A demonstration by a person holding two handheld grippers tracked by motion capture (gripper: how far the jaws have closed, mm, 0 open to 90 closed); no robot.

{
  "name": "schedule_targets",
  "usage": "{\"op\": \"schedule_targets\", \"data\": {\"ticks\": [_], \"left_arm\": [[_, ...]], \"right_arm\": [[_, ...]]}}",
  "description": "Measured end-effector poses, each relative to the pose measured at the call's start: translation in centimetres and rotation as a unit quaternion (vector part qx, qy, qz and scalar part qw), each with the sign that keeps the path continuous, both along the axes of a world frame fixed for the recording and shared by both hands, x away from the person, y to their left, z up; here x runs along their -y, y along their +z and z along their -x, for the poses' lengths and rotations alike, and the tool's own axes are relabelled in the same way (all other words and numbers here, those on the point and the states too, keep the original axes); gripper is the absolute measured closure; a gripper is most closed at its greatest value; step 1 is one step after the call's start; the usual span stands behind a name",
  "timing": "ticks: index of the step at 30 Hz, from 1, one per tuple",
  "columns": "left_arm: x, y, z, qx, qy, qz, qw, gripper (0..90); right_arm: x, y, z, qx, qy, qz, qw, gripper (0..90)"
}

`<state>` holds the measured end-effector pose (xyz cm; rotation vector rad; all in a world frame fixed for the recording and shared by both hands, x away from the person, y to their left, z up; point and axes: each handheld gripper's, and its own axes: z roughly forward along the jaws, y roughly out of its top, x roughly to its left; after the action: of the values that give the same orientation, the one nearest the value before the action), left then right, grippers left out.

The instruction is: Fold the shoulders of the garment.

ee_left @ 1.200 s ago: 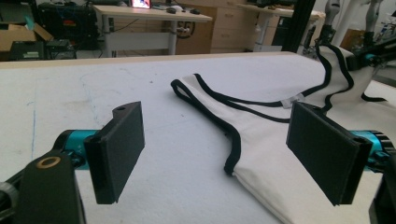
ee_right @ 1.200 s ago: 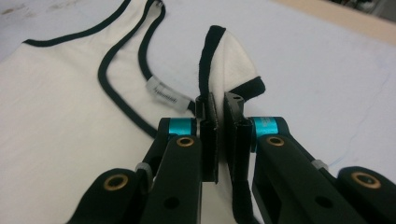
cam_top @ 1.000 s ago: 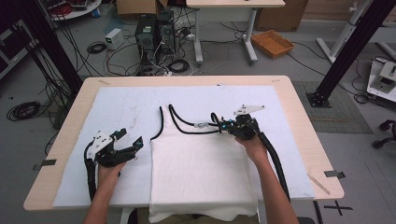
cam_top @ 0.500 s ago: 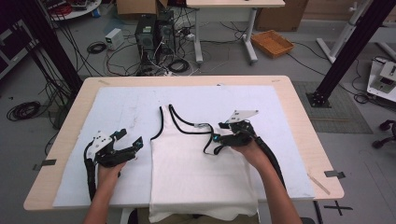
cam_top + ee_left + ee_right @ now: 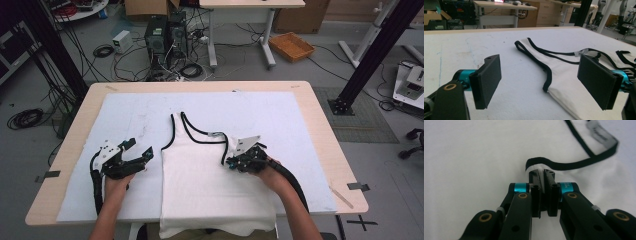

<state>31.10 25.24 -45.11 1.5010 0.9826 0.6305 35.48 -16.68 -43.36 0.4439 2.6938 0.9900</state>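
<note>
Lying flat on the white mat (image 5: 280, 115) that covers the wooden table (image 5: 320, 125), a white tank top with black trim (image 5: 210, 185) is the landmark for everything else: its straps point toward the far edge of the table and its hem hangs over the near edge, toward the person. On the tank top's right side, at the black-bound armhole edge (image 5: 574, 165), sits the right gripper (image 5: 234, 162), held in the person's right hand (image 5: 267, 175); its jaws have just been closing and now stand pressed together, and in the right gripper view a small fold of the white cloth with its black binding appears pinched between the tips, so the tool looks clenched on the tank top's armhole edge. A small label (image 5: 600, 132) lies at the neckline just beyond that pinch. Off the tank top's left side, resting on the bare mat near the garment, is the left gripper (image 5: 142, 150) in the person's left hand (image 5: 117, 182); its jaws stand wide apart with nothing between them, released, and in the left gripper view its two black pads (image 5: 489, 78) frame the tank top's left strap and side edge without touching the fabric. A thick black cable (image 5: 292, 182) trails from the right gripper back along the forearm.
</note>
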Motion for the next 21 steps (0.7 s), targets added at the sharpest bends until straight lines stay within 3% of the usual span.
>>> {"op": "schedule_targets", "data": {"ticks": [2,7,12,16,17,18,19,20,21], "left_arm": [[0.0,0.0,0.0,-0.001,0.001,0.000,1.0000,19.4],[0.0,0.0,0.0,0.000,0.000,-0.001,1.0000,19.6],[0.0,0.1,0.0,-0.003,-0.004,0.003,1.0000,20.1],[0.1,0.3,0.0,-0.002,-0.005,0.015,0.9999,20.8],[0.1,0.4,0.0,-0.007,0.000,0.024,0.9997,20.8],[0.1,0.4,0.0,-0.007,0.000,0.024,0.9997,20.8],[0.1,0.6,-0.1,-0.011,-0.001,0.028,0.9995,20.8],[0.2,0.8,-0.2,-0.012,-0.005,0.030,0.9995,20.8],[0.3,1.0,-0.2,-0.015,-0.011,0.031,0.9994,20.8]], "right_arm": [[0.8,0.2,0.1,0.011,-0.013,-0.014,0.9998,86.2],[3.4,0.8,0.4,0.004,-0.025,-0.057,0.9981,86.2],[5.3,0.8,1.0,0.005,-0.015,-0.054,0.9984,86.2],[6.6,0.9,1.5,0.007,-0.010,-0.065,0.9978,86.1],[6.8,0.8,1.7,-0.007,0.006,-0.073,0.9973,85.6],[6.8,0.8,1.7,-0.007,0.006,-0.073,0.9973,85.6],[6.8,0.7,1.9,-0.013,0.014,-0.071,0.9973,84.6],[6.4,0.4,2.0,-0.024,0.024,-0.059,0.9977,77.8],[6.3,0.2,2.0,-0.028,0.017,-0.044,0.9985,74.6]]}}
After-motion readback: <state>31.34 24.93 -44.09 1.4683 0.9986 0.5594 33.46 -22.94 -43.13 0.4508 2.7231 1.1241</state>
